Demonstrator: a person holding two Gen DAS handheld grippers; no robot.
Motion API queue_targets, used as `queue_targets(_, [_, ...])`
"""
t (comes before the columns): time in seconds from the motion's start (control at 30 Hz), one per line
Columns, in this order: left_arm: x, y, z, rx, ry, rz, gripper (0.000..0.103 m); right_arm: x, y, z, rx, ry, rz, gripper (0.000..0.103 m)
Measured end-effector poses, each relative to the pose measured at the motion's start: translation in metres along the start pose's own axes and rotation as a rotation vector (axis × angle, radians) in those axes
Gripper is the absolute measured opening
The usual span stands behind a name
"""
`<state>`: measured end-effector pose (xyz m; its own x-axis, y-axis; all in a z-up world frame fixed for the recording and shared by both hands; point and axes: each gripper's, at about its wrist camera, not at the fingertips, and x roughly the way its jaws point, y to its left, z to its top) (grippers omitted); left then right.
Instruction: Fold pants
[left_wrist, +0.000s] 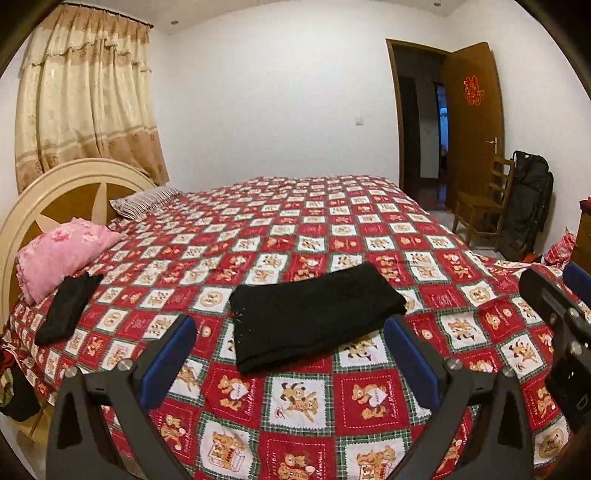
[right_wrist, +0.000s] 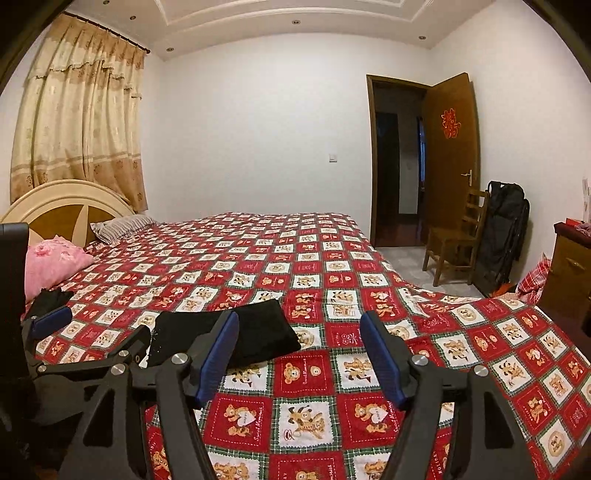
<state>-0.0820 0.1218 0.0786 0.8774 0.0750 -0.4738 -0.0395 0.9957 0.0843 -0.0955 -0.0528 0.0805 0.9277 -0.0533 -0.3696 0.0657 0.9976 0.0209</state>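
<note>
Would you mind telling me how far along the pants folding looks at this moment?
Done, apparently: the black pants lie as a compact folded rectangle on the quilt. In hand: nothing; the left gripper and right gripper are both open above the bed, apart from the cloth. Possibly left: a second dark garment lies crumpled beside the pink pillow; whether it needs folding too is unclear.

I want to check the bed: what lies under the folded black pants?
The folded black pants lie flat on the red teddy-bear quilt. The quilt shows all around them; whatever is directly beneath is covered.
</note>
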Motion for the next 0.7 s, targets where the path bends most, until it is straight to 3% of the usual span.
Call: queue_targets(0.7, [0.0015,-0.0051,-0.0013,0.014,0.031,0.002,0.103,0.0066,-0.0043,-0.0061,0.03,0.033,0.021,0.07])
